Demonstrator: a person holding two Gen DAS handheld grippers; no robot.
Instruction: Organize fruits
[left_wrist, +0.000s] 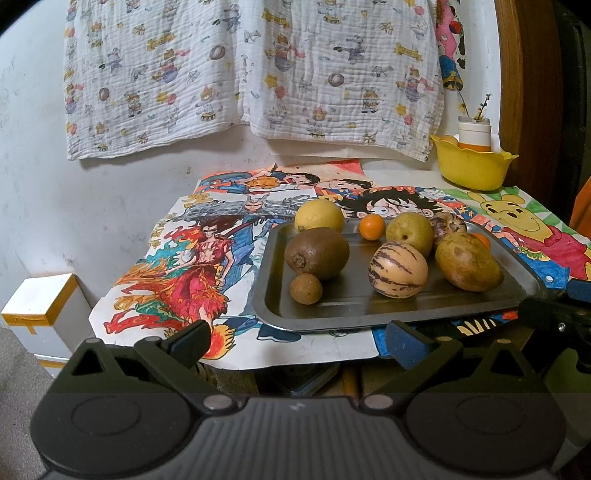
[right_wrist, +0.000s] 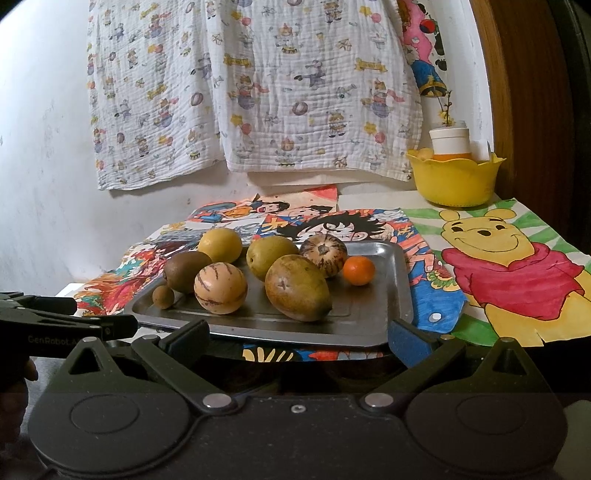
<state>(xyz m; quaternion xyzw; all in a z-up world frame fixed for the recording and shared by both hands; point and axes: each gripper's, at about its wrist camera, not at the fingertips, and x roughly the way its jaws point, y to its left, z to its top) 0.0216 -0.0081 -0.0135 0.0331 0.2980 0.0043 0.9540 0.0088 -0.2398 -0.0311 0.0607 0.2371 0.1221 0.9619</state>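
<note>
Holding both my left gripper (left_wrist: 297, 341) and right gripper (right_wrist: 299, 341) spread and empty at the near edge of the tray (left_wrist: 273, 258), I judge the fruits on it from left: kiwi (left_wrist: 317, 252) soft, striped melon (left_wrist: 398, 268) smooth and rolling, mango (left_wrist: 468, 261) heavy; grasp each across its middle. The yellow bowl (left_wrist: 472, 166) hides its contents.

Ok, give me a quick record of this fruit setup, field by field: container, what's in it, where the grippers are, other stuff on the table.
container: metal tray on drawings
fruit: kiwi, lemon, mango, striped melon, small orange, small brown fruit
left gripper: jaws open, empty, before tray
right gripper: jaws open, empty, before tray
back right: yellow bowl
</note>
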